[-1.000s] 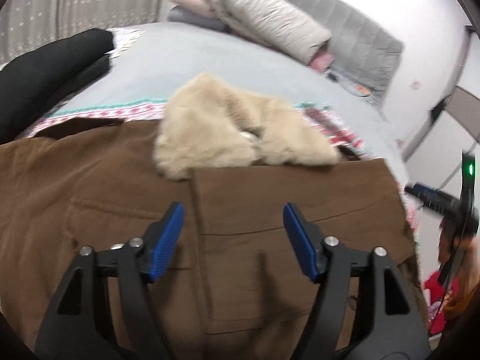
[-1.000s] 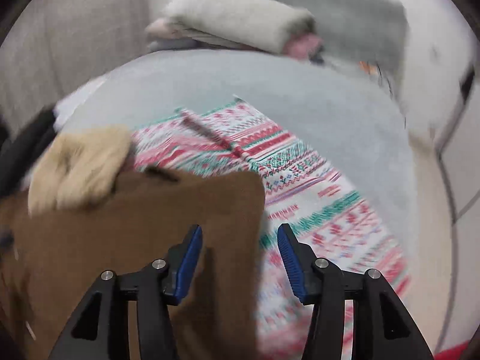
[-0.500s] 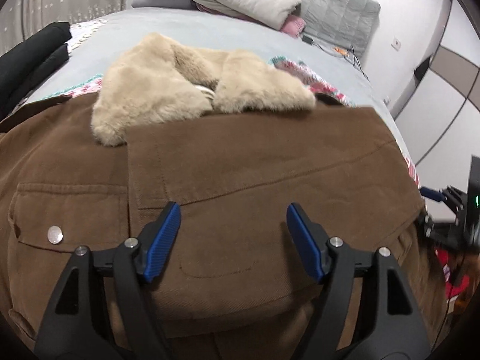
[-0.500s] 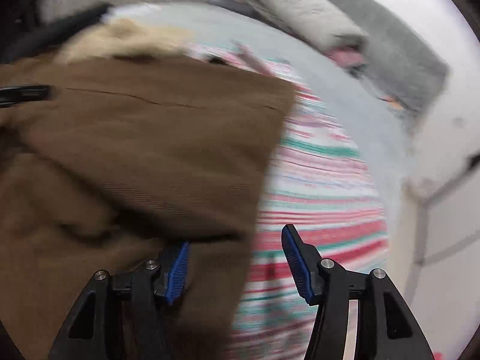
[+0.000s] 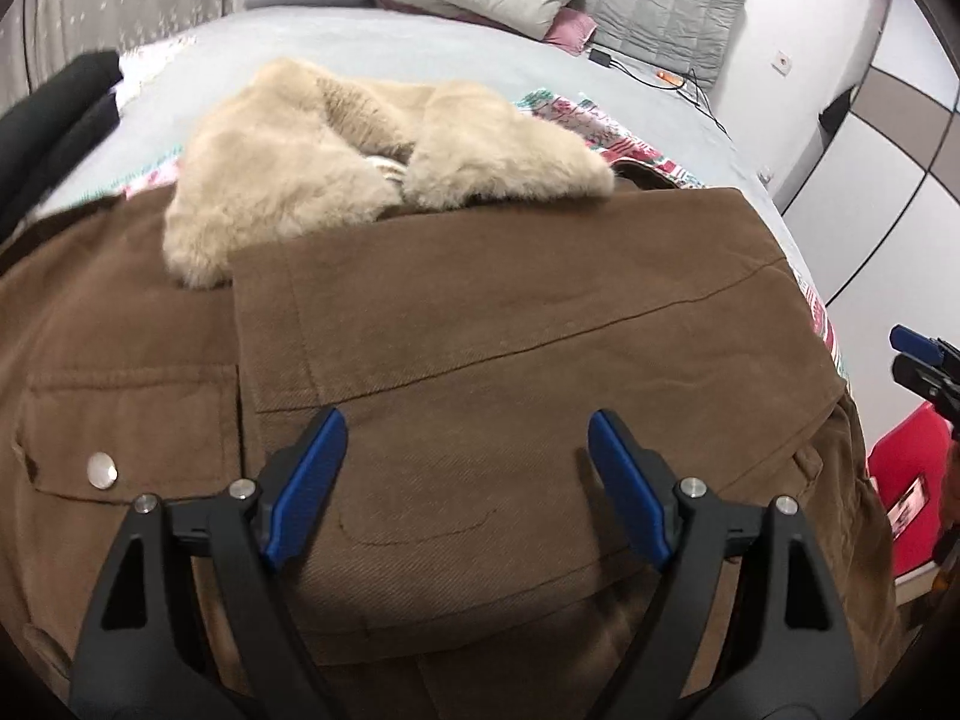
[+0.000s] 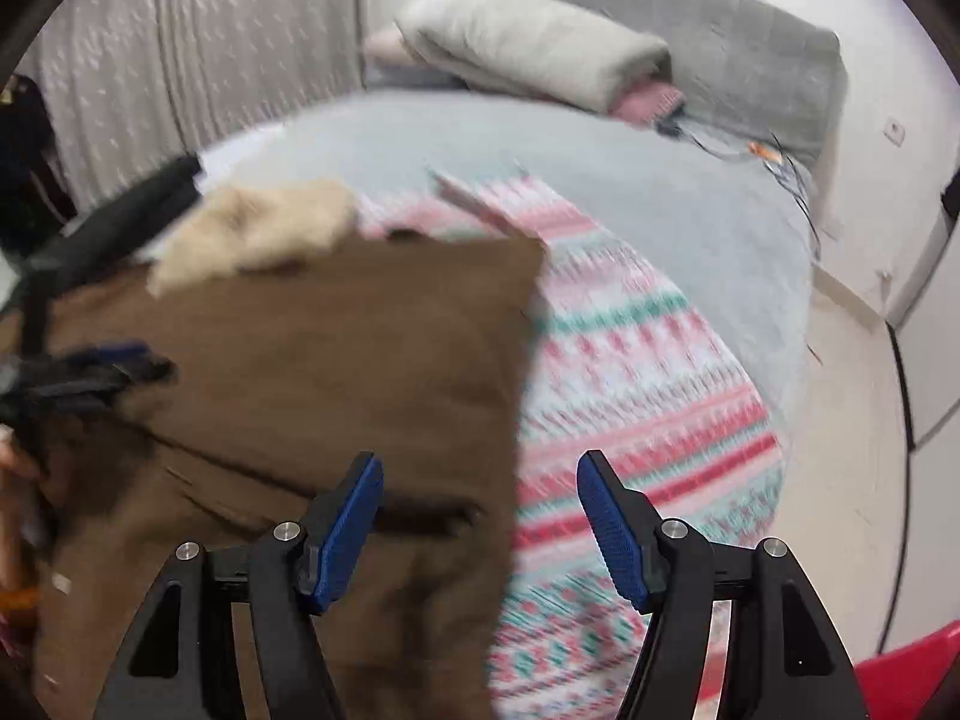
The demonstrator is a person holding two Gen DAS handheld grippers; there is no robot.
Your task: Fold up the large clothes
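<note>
Brown jacket (image 5: pixel 480 360) with cream fur collar (image 5: pixel 360 156) spread on the patterned blanket (image 6: pixel 630 372) atop the bed (image 5: pixel 420 54). Right side panel already folded inward across the front, its edge lying over the chest near the snap pocket (image 5: pixel 102 468); left side, sleeves and bottom hem apparently yet to be folded, so roughly an early stage by judgement. Left gripper (image 5: pixel 462 486) poised just above the folded panel, jaws spread, pinching nothing. Right gripper (image 6: pixel 480 528) poised over the jacket's right edge where brown cloth meets blanket, jaws spread, empty too; view blurred by motion.

Against half a second ago: right gripper pulled back and up from the jacket edge, more blanket and bed now visible ahead. Left view barely altered, folded panel lying the same.
</note>
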